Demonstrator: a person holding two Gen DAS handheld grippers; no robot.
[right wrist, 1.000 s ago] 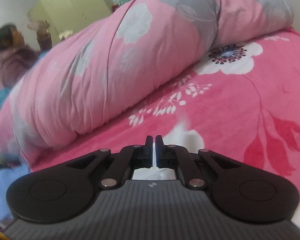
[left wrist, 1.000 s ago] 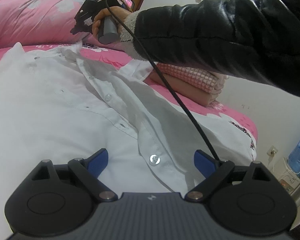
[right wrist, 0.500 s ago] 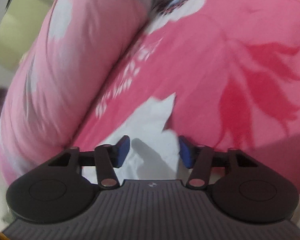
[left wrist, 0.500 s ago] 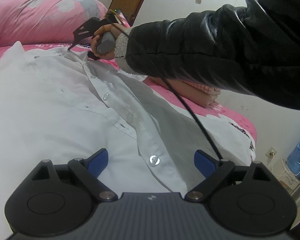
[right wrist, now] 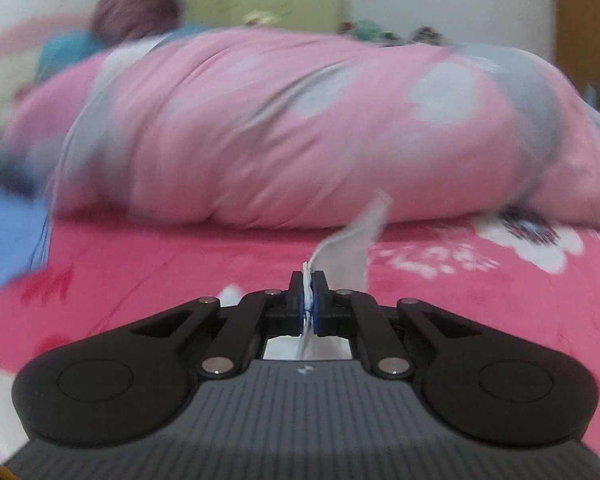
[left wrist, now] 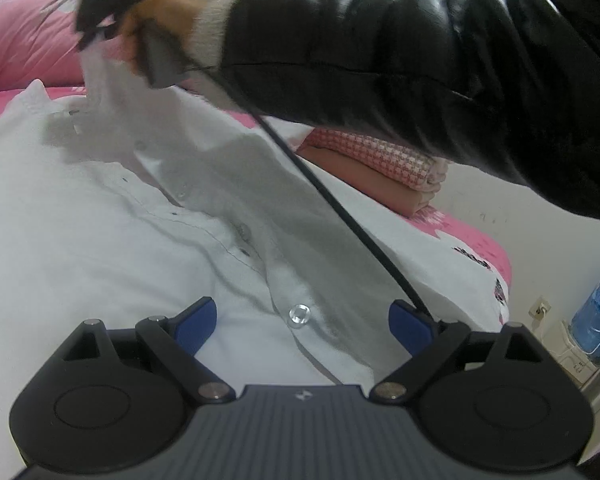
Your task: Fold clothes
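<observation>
A white button-up shirt (left wrist: 100, 232) lies spread on the pink bed, its button placket running toward my left gripper (left wrist: 302, 320). That gripper hovers open just over the lower placket, a clear button (left wrist: 299, 314) between its blue pads. At the upper left of the left wrist view, the right gripper (left wrist: 96, 32) is held by a hand in a black sleeve (left wrist: 380, 80) and lifts the shirt's collar area off the bed. In the right wrist view, my right gripper (right wrist: 309, 298) is shut on a strip of white shirt fabric (right wrist: 352, 240) that sticks up between the pads.
A rolled pink floral duvet (right wrist: 300, 128) lies across the far side of the bed. Folded pink and checked clothes (left wrist: 384, 172) are stacked at the bed's right side. A black cable (left wrist: 340, 212) crosses over the shirt. A blue water bottle (left wrist: 596, 312) stands by the wall.
The right gripper went from shut to open over the collar, then shut on the white fabric and lifted it. The left gripper stayed put and open.
</observation>
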